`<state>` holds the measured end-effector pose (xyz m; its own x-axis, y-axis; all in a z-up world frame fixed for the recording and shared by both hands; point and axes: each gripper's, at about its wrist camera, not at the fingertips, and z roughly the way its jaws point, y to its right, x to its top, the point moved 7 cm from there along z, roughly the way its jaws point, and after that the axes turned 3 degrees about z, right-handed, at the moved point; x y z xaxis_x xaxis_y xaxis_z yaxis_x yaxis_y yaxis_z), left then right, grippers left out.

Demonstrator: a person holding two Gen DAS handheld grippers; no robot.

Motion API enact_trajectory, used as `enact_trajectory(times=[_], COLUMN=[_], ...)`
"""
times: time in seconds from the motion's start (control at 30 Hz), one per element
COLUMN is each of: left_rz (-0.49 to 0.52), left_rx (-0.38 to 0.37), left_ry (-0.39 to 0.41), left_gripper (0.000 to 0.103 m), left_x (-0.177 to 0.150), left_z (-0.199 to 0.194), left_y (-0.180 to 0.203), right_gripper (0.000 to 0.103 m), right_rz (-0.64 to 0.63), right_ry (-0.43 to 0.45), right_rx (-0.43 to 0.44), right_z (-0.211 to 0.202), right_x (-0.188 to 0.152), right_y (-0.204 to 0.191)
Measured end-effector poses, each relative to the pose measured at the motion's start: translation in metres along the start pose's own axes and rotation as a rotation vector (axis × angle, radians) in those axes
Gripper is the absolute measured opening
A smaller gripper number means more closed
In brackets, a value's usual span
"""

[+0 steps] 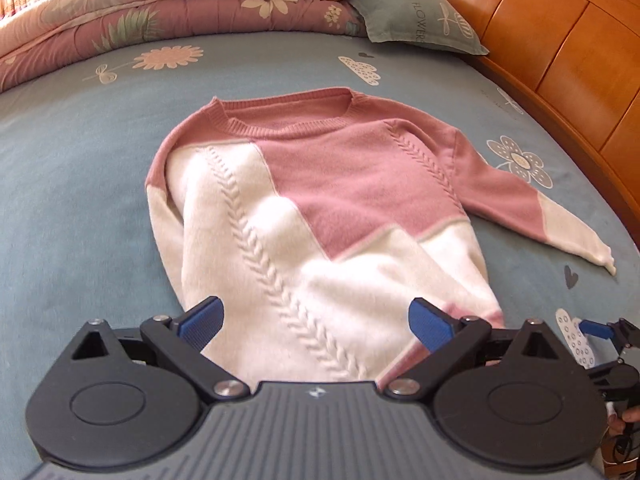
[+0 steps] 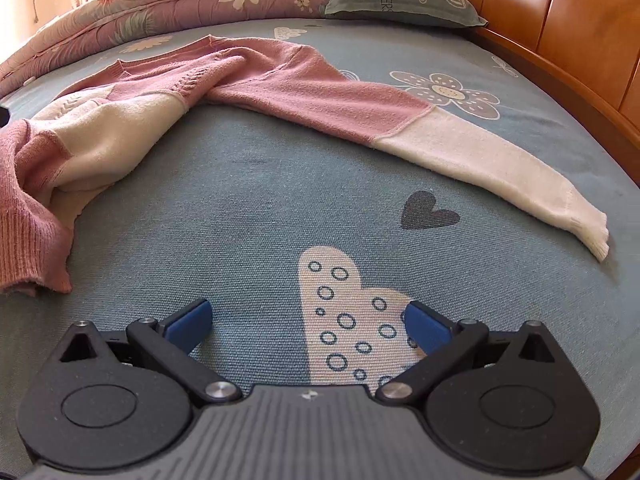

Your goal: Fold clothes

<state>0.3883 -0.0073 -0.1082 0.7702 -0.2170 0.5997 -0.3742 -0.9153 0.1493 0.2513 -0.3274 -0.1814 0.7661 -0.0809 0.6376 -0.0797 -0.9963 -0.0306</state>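
— Where do we have the sweater (image 1: 320, 216) relative to our grippers?

— It lies flat on the bed (image 1: 80, 168), straight ahead of our left gripper (image 1: 316, 322). Its hem end sits just under and between that gripper's blue pads (image 1: 202, 320). Our right gripper (image 2: 308, 326) is off to the sweater's side, over bare bedsheet with a dotted cloud print (image 2: 352, 320), the body to its left and the outstretched sleeve (image 2: 460, 148) ahead of it.

— Which way does it point?

— The long axis runs away from us, collar toward the folded quilt (image 1: 160, 12) and pillow (image 1: 416, 16), hem nearest us. One sleeve stretches out toward the wooden headboard (image 1: 560, 48), cuff slanting back our way; the other sleeve lies tucked along the body.

— And the grippers?

— Both spread wide and released, gripping nothing. We cannot tell whether the left pads touch the knit.
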Motion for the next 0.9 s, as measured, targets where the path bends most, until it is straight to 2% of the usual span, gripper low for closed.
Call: enact_trajectory(times=[0.17,0.33,0.43,0.57,0.6,0.73,0.9], left_rz=[-0.061,-0.211,-0.271,-0.356,-0.360,-0.334,-0.267], left_rx=[-0.007,-0.028,-0.061,-0.194,-0.203,-0.300,-0.329], left_ry=[0.033,0.024,0.068,0.085,0.099,0.166,0.168], left_gripper=[0.098,0.098,0.098,0.098,0.098,0.098,0.098], left_x=[-0.069,-0.102,-0.100,-0.083,-0.077,-0.045,-0.014], left_z=[-0.010,0.007,0.010,0.012,0.010,0.006,0.026], left_y=[0.001,-0.013,-0.020,-0.014,-0.011,0.013,0.050], right_gripper=[0.103,0.103,0.103,0.103,0.103,0.103,0.103], right_rz=[0.009,0.005,0.004,0.006,0.006,0.007,0.011], right_ry=[0.037,0.080,0.117,0.122,0.123,0.139,0.154], right_rx=[-0.015,-0.014,-0.012,-0.013,-0.013,-0.017,-0.018], right_z=[-0.001,-0.003,-0.004,-0.004,-0.004,-0.005,-0.005], right_x=[-0.003,-0.007,-0.010,-0.009,-0.009,-0.010,-0.011], right_y=[-0.001,0.000,0.000,0.001,0.001,0.000,0.000])
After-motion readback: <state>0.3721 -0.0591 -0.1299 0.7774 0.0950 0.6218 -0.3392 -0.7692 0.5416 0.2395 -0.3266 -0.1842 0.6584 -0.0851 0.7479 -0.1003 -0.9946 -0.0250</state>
